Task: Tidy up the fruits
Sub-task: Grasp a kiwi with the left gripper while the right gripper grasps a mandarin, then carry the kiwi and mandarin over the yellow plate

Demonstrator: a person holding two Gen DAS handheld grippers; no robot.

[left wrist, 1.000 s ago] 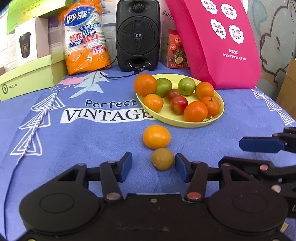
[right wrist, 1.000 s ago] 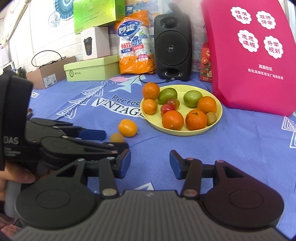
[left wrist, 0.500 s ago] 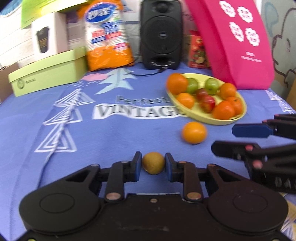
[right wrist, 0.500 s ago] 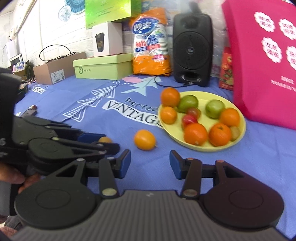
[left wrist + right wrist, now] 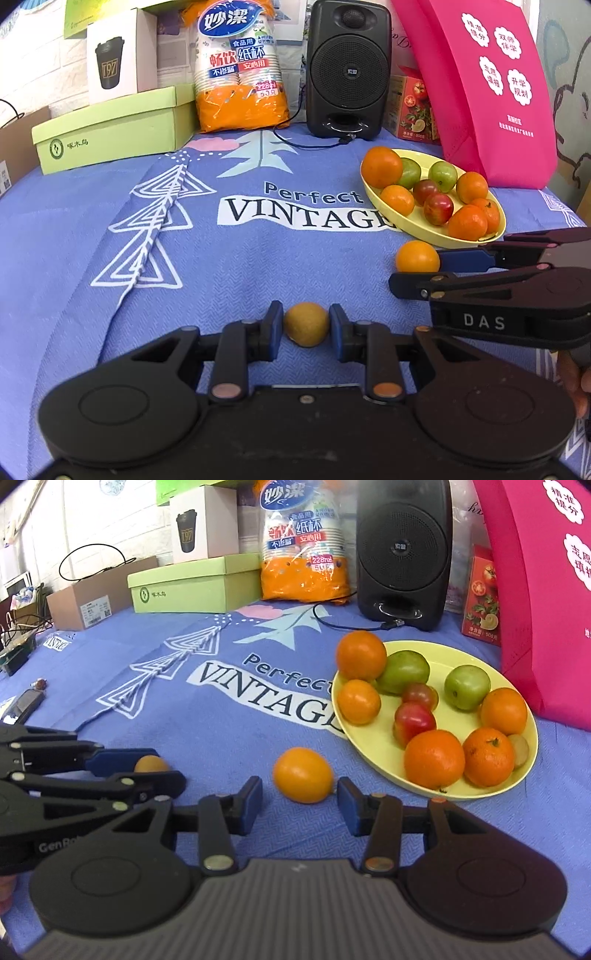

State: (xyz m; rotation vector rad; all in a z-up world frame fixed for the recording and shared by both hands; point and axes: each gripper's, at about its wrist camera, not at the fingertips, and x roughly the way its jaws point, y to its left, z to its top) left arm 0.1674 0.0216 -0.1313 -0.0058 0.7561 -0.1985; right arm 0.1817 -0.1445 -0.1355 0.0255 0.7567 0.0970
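My left gripper is shut on a small yellow-brown fruit, just above the blue cloth; that fruit also shows between its fingers in the right wrist view. My right gripper is open, with a loose orange lying on the cloth between its fingertips, untouched. The same orange shows in the left wrist view. A yellow plate at the right holds several oranges, green fruits and red fruits.
A black speaker with a cable, an orange bag of paper cups, a green box and a pink bag line the back. A cardboard box stands at the far left.
My left gripper closed on the small yellow-brown fruit. My right gripper moved forward until its open fingers flank the loose orange.
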